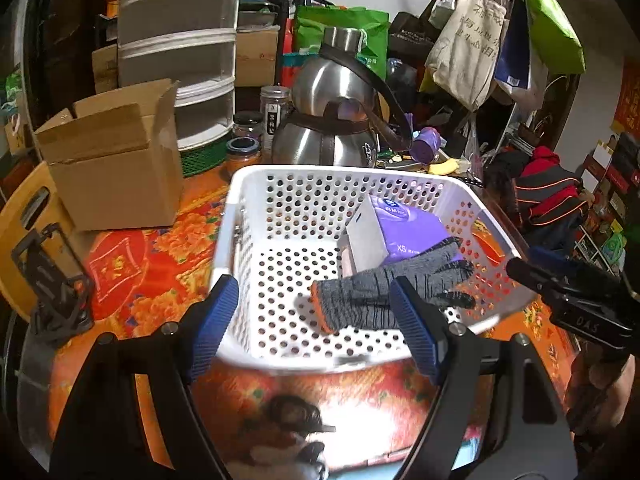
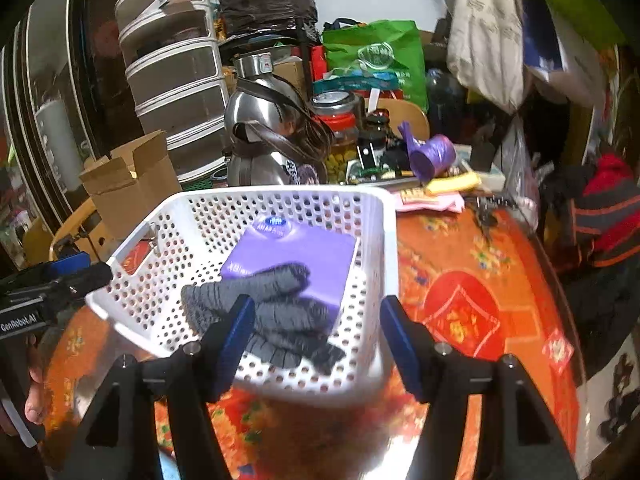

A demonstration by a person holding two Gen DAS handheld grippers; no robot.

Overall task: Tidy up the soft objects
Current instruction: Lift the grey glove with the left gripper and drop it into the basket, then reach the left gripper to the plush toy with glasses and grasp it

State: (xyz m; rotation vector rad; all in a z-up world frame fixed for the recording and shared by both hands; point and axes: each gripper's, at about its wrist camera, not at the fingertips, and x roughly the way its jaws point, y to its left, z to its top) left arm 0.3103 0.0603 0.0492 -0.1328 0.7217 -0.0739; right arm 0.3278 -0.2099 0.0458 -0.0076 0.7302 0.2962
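A white perforated basket stands on the red and orange tablecloth. In it lie a grey knitted glove with an orange cuff and a purple soft pack. The glove lies partly on the pack. My left gripper is open and empty, just in front of the basket's near rim. My right gripper is open and empty over the basket's near corner. The right gripper also shows at the right of the left wrist view, the left gripper at the left of the right wrist view.
An open cardboard box stands left of the basket. A steel kettle, jars and stacked plastic drawers stand behind. A purple cup and small clutter lie at the back right. Bags hang above.
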